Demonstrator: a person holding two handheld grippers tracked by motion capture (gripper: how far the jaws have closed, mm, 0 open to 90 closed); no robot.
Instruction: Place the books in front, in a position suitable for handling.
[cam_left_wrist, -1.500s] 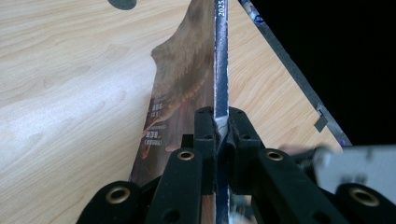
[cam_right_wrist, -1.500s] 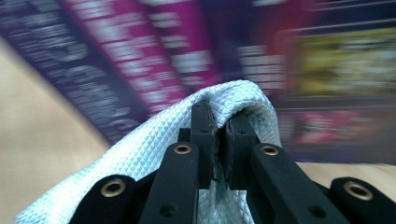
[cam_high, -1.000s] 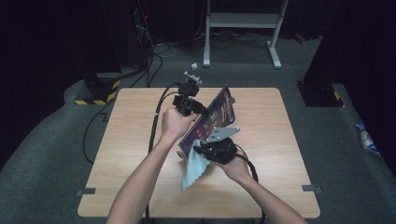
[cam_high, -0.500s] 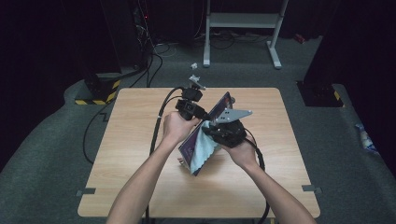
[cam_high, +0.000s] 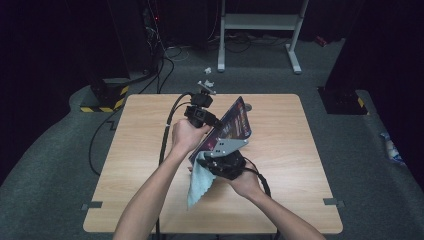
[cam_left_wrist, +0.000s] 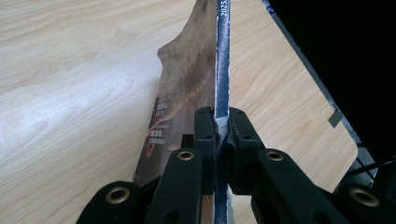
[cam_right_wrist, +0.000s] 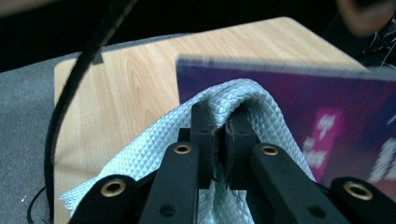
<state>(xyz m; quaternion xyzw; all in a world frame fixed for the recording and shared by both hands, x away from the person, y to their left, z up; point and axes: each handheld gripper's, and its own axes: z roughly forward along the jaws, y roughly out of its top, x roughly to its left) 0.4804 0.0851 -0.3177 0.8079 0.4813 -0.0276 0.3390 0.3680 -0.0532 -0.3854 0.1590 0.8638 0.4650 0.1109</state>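
Note:
A magazine (cam_high: 236, 122) with a dark purple cover is held tilted above the wooden table (cam_high: 300, 165). My left gripper (cam_high: 215, 124) is shut on its edge; in the left gripper view the jaws (cam_left_wrist: 220, 117) pinch the thin magazine (cam_left_wrist: 187, 84) edge-on. My right gripper (cam_high: 214, 160) is shut on a pale blue-green cloth (cam_high: 200, 182), which hangs down towards the table. In the right gripper view the cloth (cam_right_wrist: 261, 100) is folded over the gripper's (cam_right_wrist: 219, 120) tips and sits against the purple magazine cover (cam_right_wrist: 336, 107).
Black cables (cam_high: 167, 135) trail from both grippers across the table's left side and off to the floor. A small grey object (cam_high: 248, 106) lies near the table's far edge. A white metal stand (cam_high: 260, 22) and a black-and-yellow striped base (cam_high: 102, 100) sit on the floor beyond.
The right gripper with the cloth slid up the magazine cover, then came back down to its lower end. The left gripper and magazine stayed about where they were.

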